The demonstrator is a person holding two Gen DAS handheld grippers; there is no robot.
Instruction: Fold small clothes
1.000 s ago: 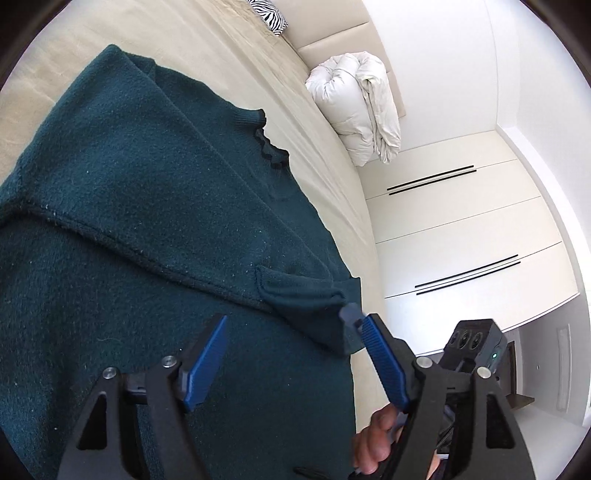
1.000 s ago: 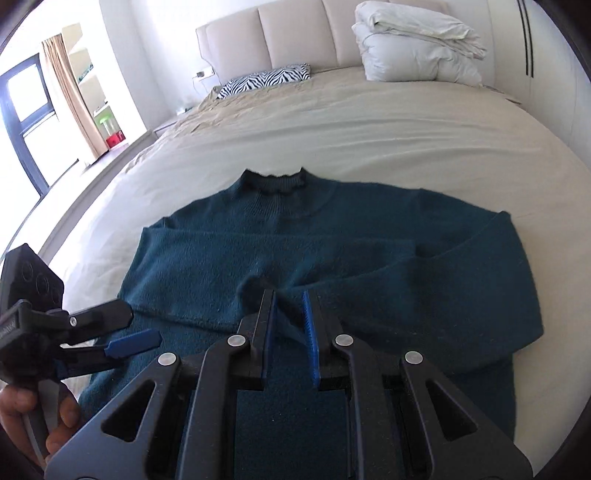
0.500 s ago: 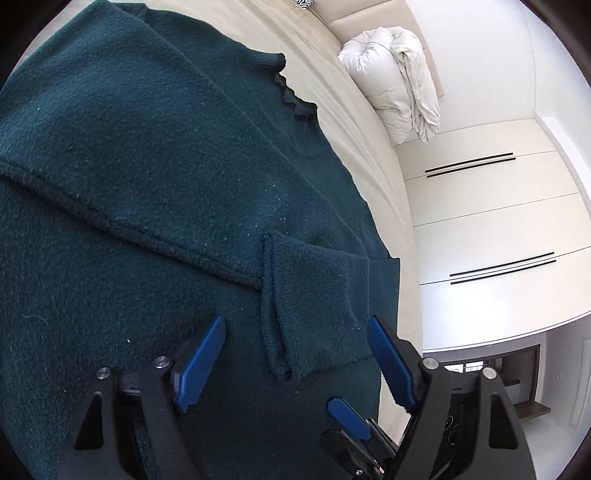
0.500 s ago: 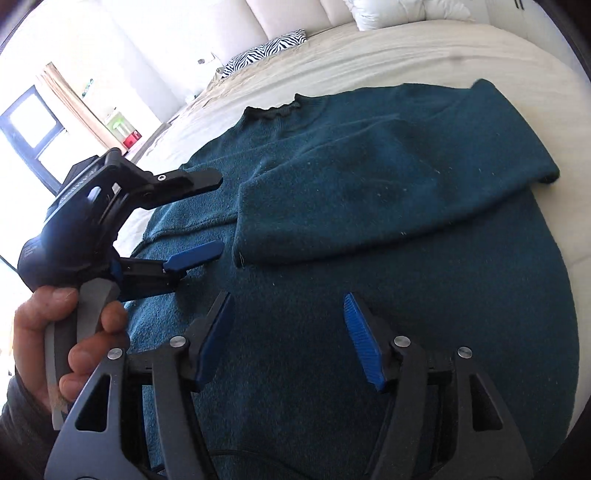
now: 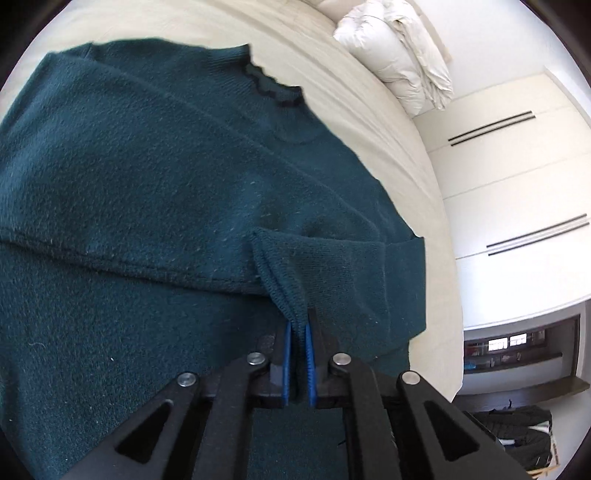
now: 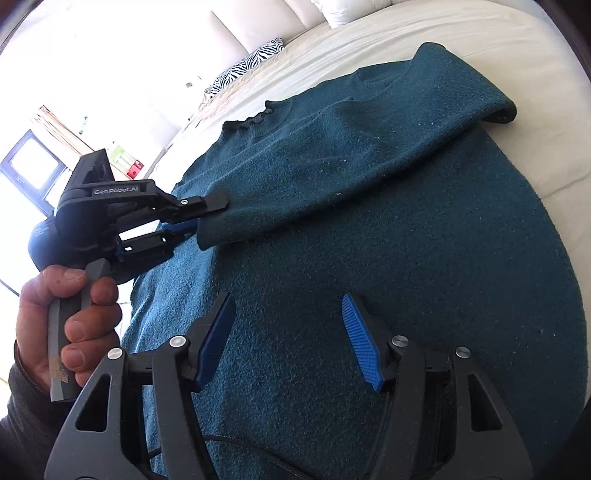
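left gripper (image 5: 297, 360) clenched on the cuff (image 5: 284, 295) of the dark teal knit sweater (image 6: 369, 258), right gripper (image 6: 288, 339) released above it, and a thin pinch could slip mid-fold.

This is a bedroom in a home. A wide bed (image 5: 369, 110) with a cream cover fills most of the room, backed by a padded pale headboard (image 6: 258, 22). A zebra-striped pillow (image 6: 247, 62) lies near the head of it, and a white duvet (image 5: 399, 62) sits folded up beside that end. Along one wall runs a white built-in wardrobe (image 5: 517, 177) with slim dark handles. On the other side, a bright window (image 6: 26, 166) lets in strong daylight, with a curtain (image 6: 62, 129) hanging next to it.
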